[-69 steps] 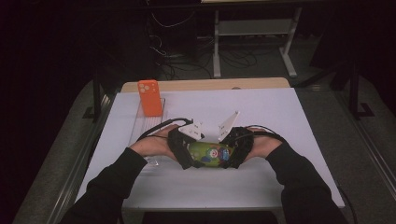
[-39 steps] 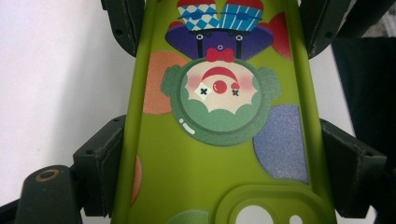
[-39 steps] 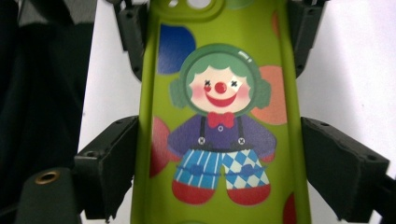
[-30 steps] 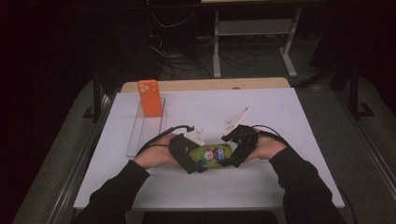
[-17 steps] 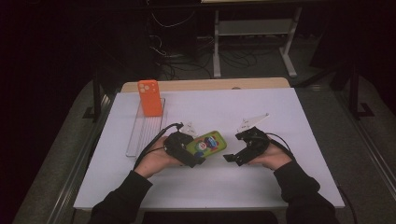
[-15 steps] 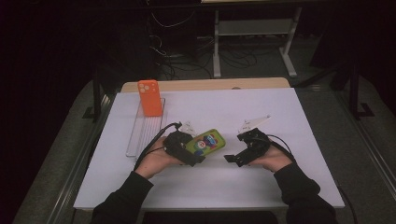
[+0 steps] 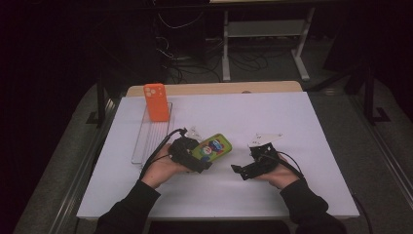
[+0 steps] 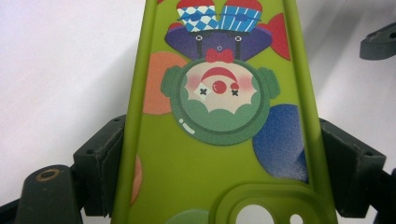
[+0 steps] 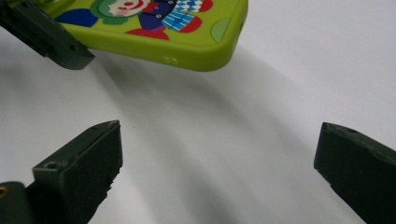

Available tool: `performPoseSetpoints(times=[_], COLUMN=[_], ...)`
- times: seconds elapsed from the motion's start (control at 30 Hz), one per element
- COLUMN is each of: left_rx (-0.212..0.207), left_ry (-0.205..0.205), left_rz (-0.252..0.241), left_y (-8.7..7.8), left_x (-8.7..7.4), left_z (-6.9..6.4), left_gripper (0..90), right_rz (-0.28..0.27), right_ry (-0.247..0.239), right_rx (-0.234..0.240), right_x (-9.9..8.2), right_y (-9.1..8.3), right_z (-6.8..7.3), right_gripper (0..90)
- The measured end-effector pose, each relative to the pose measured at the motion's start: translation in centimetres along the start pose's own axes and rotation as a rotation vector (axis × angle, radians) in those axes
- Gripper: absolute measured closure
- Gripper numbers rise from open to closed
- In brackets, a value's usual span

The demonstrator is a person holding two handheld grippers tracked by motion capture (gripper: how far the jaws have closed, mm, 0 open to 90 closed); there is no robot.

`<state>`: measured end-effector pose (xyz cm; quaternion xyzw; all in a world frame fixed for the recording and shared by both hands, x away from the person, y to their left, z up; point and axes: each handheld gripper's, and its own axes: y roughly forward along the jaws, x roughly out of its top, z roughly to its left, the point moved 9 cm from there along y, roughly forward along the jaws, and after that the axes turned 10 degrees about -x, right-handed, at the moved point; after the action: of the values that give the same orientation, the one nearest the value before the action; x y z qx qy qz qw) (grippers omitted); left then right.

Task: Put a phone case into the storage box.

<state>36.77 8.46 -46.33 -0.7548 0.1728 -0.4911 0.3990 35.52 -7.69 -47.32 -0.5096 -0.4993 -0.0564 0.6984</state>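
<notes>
Orange phone case [image 7: 156, 101] stands in the clear rack [image 7: 146, 139] at the counter's [image 7: 302, 126] left, untouched. Left tool [image 7: 192, 157] remains clamped across the green phone case [image 7: 213, 147], held just above the counter. Right tool [image 7: 248, 165] has just released the case, jaws spread wide, empty, now apart. Judgement: one-handed placement into the rack follows.

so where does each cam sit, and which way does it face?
High view: above the person's side, looking forward and down on the white table; forearms, left gripper, right gripper show.
Left gripper view: on that gripper, looking along its jaws clamped on the green phone case.
Right gripper view: on that gripper, looking past its open jaws across the table.
Shared: all three see the green case.
</notes>
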Motion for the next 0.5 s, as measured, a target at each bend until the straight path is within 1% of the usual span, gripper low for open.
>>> performPoseSetpoints(times=[0.03,0.1,0.13,0.17,0.2,0.27,0.3,0.33,0.37,0.47,0.5], left_rx=[0.002,-0.001,-0.002,-0.003,-0.004,-0.008,-0.007,-0.007,-0.008,-0.004,-0.006], left_ry=[0.005,0.0,-0.001,0.004,0.003,-0.002,0.003,0.002,0.008,0.016,0.024], left_rz=[-0.004,-0.008,-0.006,-0.008,-0.008,-0.005,-0.001,0.001,0.005,0.01,0.013], left_y=[-0.04,-0.1,-0.13,-0.1,-0.12,-0.11,-0.09,-0.06,-0.04,-0.05,-0.07], left_x=[0.02,0.05,0.05,0.05,0.06,0.06,0.03,0.02,0.0,0.01,0.03], left_z=[0.09,0.06,0.03,0.04,0.01,-0.11,-0.11,-0.13,-0.13,-0.13,-0.11], left_gripper=[15.4,15.4,15.5,15.4,15.4,15.5,15.4,15.4,15.4,15.4,15.4], right_rz=[-0.014,-0.028,-0.037,-0.039,-0.048,-0.054,-0.056,-0.057,-0.059,-0.064,-0.062], right_ry=[-0.01,-0.022,-0.035,-0.041,-0.056,-0.088,-0.108,-0.117,-0.151,-0.166,-0.191], right_rx=[-0.012,-0.033,-0.051,-0.057,-0.062,-0.092,-0.101,-0.11,-0.122,-0.138,-0.152], right_x=[0.09,0.27,0.35,0.42,0.5,0.53,0.51,0.5,0.46,0.57,0.58], right_y=[0.05,0.0,-0.03,-0.1,-0.07,-0.03,0.01,0.06,0.08,0.1,0.04], right_z=[-0.07,-0.12,-0.19,-0.15,-0.14,-0.07,-0.06,-0.05,-0.2,0.26,0.23], right_gripper=[0.3,0.3,0.3,0.3,0.3,0.3,0.3,0.3,0.3,0.2,0.2])
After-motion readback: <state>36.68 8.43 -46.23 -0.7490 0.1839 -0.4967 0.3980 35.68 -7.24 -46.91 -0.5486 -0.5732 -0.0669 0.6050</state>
